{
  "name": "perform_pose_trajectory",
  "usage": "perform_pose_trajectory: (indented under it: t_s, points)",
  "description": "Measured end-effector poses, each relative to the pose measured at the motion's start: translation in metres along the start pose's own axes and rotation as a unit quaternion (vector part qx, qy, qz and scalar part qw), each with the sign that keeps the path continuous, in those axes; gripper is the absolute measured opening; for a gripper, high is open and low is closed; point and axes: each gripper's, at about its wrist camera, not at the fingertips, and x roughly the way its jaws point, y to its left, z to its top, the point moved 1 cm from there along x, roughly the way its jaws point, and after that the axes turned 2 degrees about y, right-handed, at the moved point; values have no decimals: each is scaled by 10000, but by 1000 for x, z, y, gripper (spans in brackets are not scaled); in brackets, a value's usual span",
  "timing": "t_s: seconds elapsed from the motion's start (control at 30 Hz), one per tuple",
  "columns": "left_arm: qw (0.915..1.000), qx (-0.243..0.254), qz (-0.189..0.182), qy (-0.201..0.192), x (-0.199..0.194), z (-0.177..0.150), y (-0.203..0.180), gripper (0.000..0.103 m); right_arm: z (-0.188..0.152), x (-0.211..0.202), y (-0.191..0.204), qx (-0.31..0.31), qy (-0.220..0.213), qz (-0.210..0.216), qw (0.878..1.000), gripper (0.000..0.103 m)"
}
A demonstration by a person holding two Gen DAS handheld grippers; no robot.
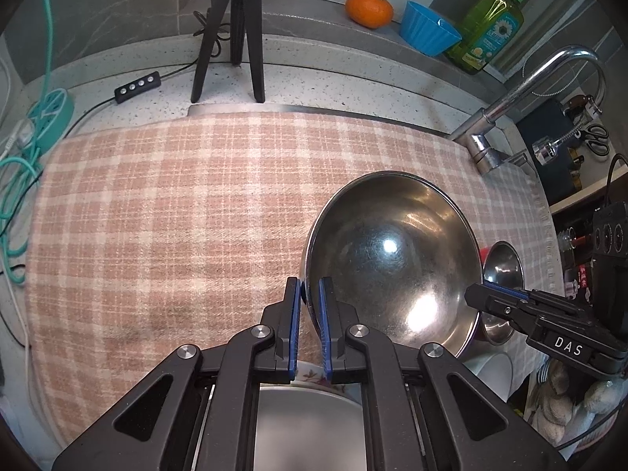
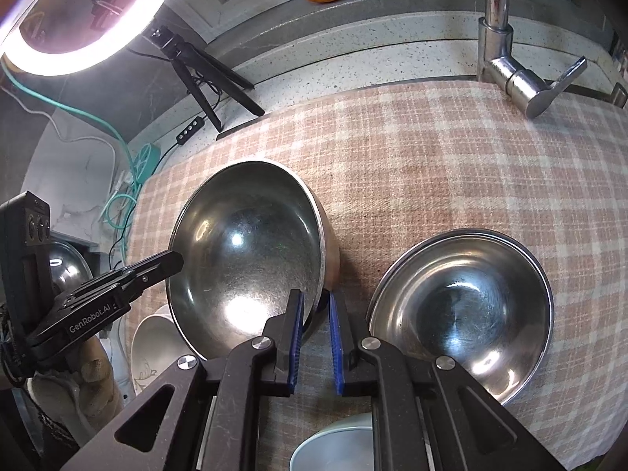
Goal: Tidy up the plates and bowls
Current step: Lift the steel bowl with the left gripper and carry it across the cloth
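Observation:
A large steel bowl (image 1: 392, 259) is held tilted above the pink checked cloth (image 1: 176, 216). My left gripper (image 1: 310, 302) is shut on its left rim. My right gripper (image 2: 316, 306) is shut on its right rim; the bowl shows in the right wrist view (image 2: 247, 251) too. The right gripper also appears in the left wrist view (image 1: 477, 294), and the left gripper in the right wrist view (image 2: 172, 263). A second steel bowl (image 2: 463, 318) rests on the cloth (image 2: 451, 157) to the right. A white plate (image 2: 151, 345) and a small bowl (image 2: 333, 447) lie lower down.
A faucet (image 1: 506, 106) stands at the back right. A black tripod (image 1: 235, 31), an orange (image 1: 369, 8), a blue cup (image 1: 428, 27) and a green soap bottle (image 1: 490, 23) stand at the back. A lit ring light (image 2: 78, 11) hangs at left. Teal cables (image 1: 27, 149) lie at left.

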Motion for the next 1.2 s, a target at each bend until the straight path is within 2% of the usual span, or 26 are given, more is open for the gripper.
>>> perform_pose_trajectory:
  t_s: [0.17, 0.3, 0.5, 0.57, 0.73, 0.87, 1.03, 1.2]
  points:
    - [10000, -1, -15, -7, -2, 0, 1, 8, 1, -6, 6, -182, -122, -159, 9996, 13]
    - [10000, 15, 40, -88, -9, 0, 2, 9, 2, -10, 6, -196, -172, -207, 9994, 17]
    - [9981, 126, 334, -505, -32, -3, 2, 9, -1, -23, 5, -307, -385, -357, 9981, 26]
    - [9964, 165, 481, -672, -39, -4, 4, 9, -1, -26, 6, -352, -443, -405, 9976, 26]
    - [9939, 148, 514, -962, -57, -15, 3, 9, -6, -40, 12, -501, -662, -400, 9957, 27]
    - [9913, 253, 566, -1163, -70, -25, -4, 9, -14, -52, 18, -727, -789, -407, 9934, 34]
    - [9914, 287, 473, -1189, -76, -33, -12, 9, -23, -60, 15, -740, -802, -329, 9935, 35]
    - [9899, 429, 546, -1236, -78, -39, -23, 9, -33, -67, 11, -772, -944, -457, 9915, 35]
